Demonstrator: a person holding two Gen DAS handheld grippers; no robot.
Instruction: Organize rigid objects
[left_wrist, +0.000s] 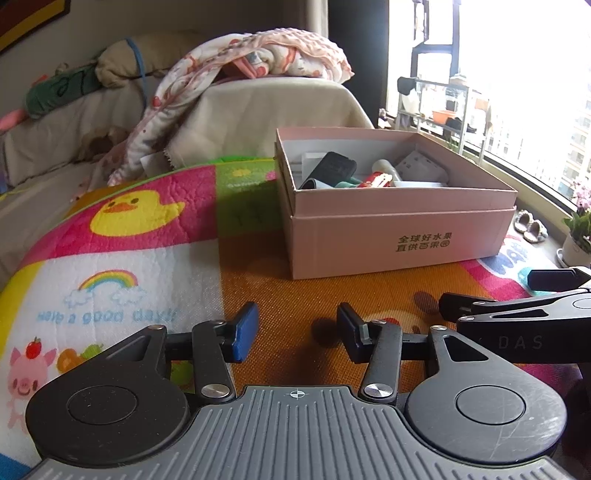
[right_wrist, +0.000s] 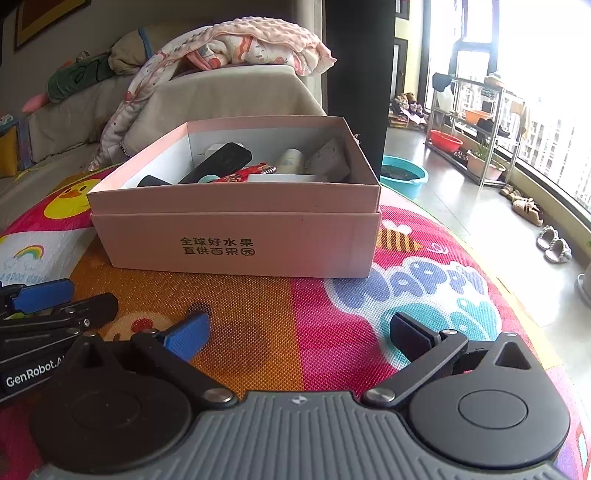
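While both tools hover over the colourful play mat (right_wrist: 295, 317), the pink cardboard box (right_wrist: 236, 236) stands on that mat just beyond them, its open top showing a black case (right_wrist: 221, 162), a red packet (right_wrist: 243, 173), a pale tube (right_wrist: 290, 160) and white cartons piled inside. Nearer than the box, the left gripper (left_wrist: 297, 328) has its jaws spread with nothing between them, and the right gripper (right_wrist: 299, 332) beside it stands wider, also empty.

Left hand-held gripper (left_wrist: 297, 328) and right hand-held gripper (right_wrist: 299, 334), both agape, empty.
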